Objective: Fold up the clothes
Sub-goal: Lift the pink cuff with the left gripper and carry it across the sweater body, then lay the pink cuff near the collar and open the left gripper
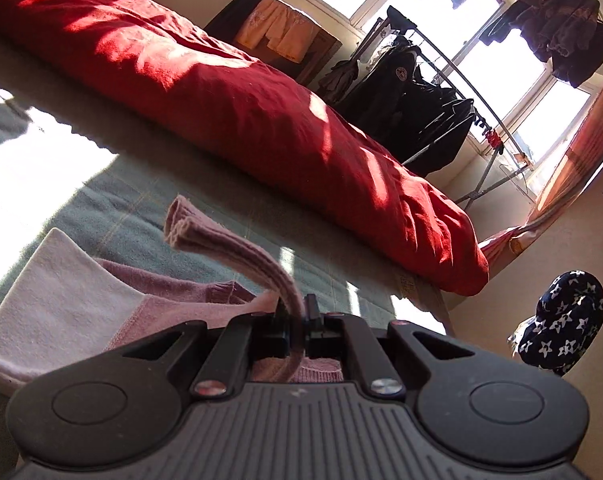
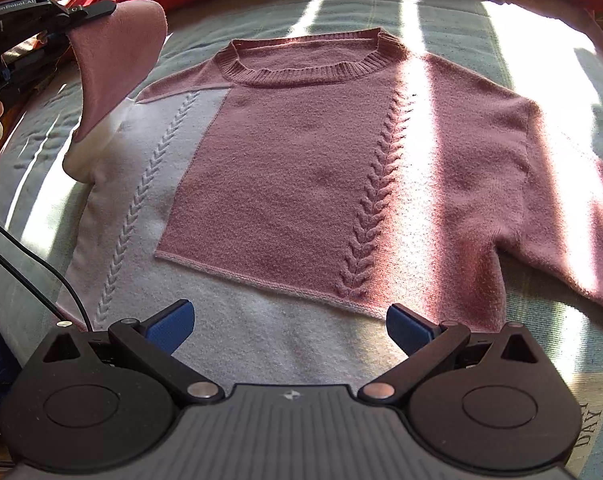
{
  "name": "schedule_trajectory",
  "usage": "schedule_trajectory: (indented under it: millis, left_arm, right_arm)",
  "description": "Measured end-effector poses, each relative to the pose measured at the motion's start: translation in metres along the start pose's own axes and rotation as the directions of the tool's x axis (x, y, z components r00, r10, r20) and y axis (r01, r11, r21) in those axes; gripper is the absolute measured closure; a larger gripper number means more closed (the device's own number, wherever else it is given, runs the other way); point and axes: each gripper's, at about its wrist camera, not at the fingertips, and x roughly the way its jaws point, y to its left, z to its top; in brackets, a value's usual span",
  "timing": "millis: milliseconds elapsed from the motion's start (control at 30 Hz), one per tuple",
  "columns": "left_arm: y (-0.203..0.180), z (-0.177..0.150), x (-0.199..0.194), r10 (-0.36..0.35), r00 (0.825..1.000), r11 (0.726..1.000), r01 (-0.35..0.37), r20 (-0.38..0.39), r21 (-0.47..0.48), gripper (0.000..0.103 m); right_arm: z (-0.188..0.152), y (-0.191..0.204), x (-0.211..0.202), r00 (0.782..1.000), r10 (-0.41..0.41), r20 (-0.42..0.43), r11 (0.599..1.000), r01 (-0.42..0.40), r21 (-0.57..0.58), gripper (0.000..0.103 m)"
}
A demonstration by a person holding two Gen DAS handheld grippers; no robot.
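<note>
In the left wrist view the left tool (image 1: 297, 320) pinches the pink sleeve (image 1: 221, 240) lifted off the bed (image 1: 121, 184), while the right wrist view shows the right tool (image 2: 289, 326) spread above the sweater (image 2: 293, 168), flat, folding barely begun
</note>
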Motion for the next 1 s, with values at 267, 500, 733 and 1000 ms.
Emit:
schedule_trajectory:
  millis: [267, 500, 733, 1000]
  left_arm:
    - [-0.014, -0.024, 0.02, 0.013, 0.997, 0.996, -0.007, -0.072, 0.083, 0.099]
    - [-0.044, -0.035, 0.033, 0.025, 0.996, 0.975, -0.007, -0.08, 0.223, 0.099]
    - [-0.07, -0.053, 0.057, 0.044, 0.993, 0.935, -0.001, -0.113, 0.354, 0.099]
    - [-0.084, -0.083, 0.073, 0.09, 0.981, 0.874, 0.005, -0.172, 0.486, 0.099]
  right_arm:
    - [-0.017, -0.01, -0.009, 0.997, -0.068, -0.029, 0.996, 0.066, -0.059, 0.0]
    - [-0.026, -0.014, -0.008, 0.997, -0.063, -0.045, 0.998, 0.062, -0.022, 0.0]
    - [-0.027, -0.014, -0.007, 0.998, -0.058, -0.036, 0.998, 0.058, -0.009, 0.0]
    - [-0.032, -0.019, -0.006, 0.996, -0.08, -0.039, 0.997, 0.081, 0.018, 0.0]
